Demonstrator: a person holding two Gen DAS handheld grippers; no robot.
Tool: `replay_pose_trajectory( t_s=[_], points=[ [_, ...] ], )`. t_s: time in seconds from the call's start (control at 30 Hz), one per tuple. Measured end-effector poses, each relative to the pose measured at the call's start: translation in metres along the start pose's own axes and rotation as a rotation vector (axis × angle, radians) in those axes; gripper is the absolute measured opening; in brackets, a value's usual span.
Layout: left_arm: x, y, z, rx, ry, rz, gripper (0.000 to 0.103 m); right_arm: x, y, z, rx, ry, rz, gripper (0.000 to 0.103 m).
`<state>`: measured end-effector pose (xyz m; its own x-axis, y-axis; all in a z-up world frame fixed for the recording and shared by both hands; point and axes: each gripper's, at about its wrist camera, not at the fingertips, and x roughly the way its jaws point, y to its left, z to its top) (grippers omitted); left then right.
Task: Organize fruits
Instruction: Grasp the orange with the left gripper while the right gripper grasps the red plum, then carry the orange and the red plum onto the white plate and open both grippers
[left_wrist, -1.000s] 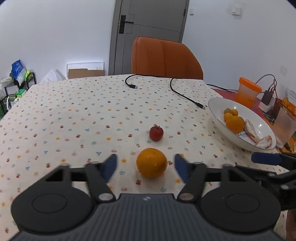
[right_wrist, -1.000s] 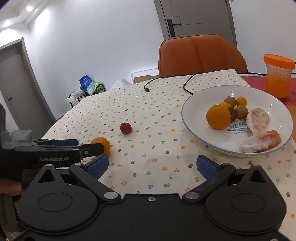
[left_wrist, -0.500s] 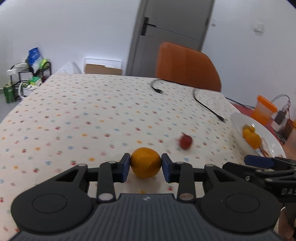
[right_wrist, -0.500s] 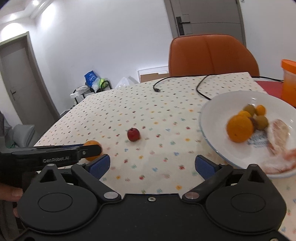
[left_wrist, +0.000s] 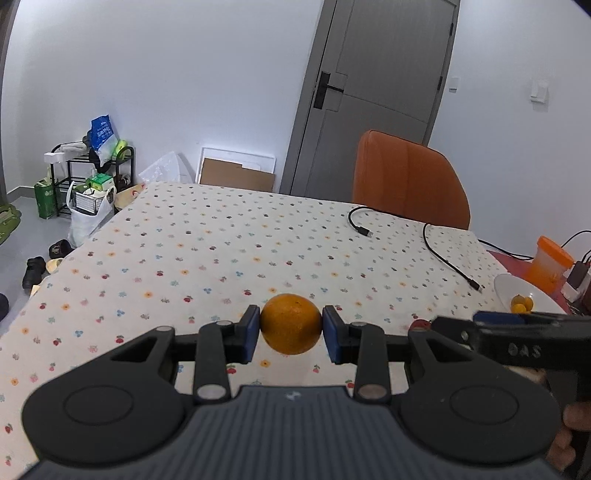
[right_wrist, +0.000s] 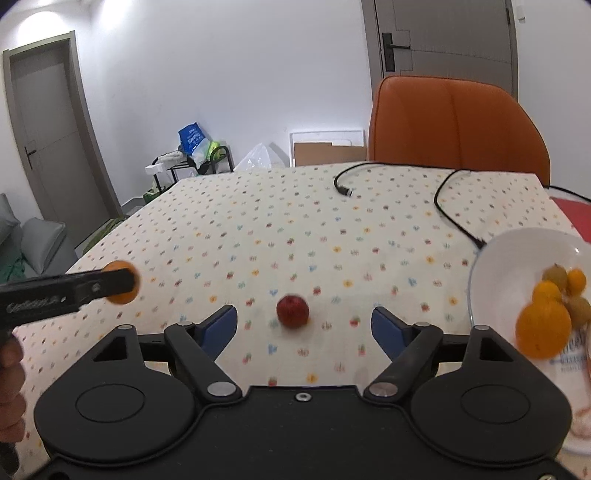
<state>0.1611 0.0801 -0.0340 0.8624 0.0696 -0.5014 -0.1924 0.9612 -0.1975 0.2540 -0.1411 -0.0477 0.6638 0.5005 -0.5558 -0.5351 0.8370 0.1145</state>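
The left gripper clamps the orange above the tabletop w/ pads on its round sides, so it may slip en route to the plate, while the right gripper, jaws spread, frames the small red fruit.

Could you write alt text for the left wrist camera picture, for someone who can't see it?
The left gripper pinches an orange between its blue pads above a flower-print tablecloth. At right, the right gripper reaches in near a white plate of small fruit; an orange chair stands behind.
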Motion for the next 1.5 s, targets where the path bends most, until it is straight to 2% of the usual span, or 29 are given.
replay_pose_trajectory(
  t_s=[0.23,0.27,0.33,0.37,0.8,1.2,1.5],
  points=[
    [-0.005,0.010,-0.002,-0.010,-0.002,0.030,0.035,0.018,0.007,0.006,-0.017,0.013,0.009,0.071],
    [-0.005,0.012,-0.002,-0.013,0.000,0.036,0.035,0.022,0.008,0.005,-0.020,0.019,0.011,0.067],
    [-0.005,0.014,-0.003,-0.020,0.004,0.045,0.035,0.029,0.009,0.002,-0.022,0.043,0.017,0.044],
    [-0.005,0.014,-0.003,-0.020,0.005,0.046,0.035,0.033,0.010,0.001,-0.028,0.071,0.018,0.020],
    [-0.002,-0.007,-0.002,0.000,-0.002,-0.010,0.035,-0.006,0.007,-0.009,-0.016,0.020,0.013,0.020],
    [0.003,-0.057,-0.002,0.059,0.000,-0.115,0.035,-0.054,-0.028,-0.011,0.043,-0.051,-0.071,0.020],
    [0.007,-0.084,-0.003,0.095,0.009,-0.153,0.035,-0.077,-0.062,-0.018,0.092,-0.082,-0.137,0.020]
  ],
)
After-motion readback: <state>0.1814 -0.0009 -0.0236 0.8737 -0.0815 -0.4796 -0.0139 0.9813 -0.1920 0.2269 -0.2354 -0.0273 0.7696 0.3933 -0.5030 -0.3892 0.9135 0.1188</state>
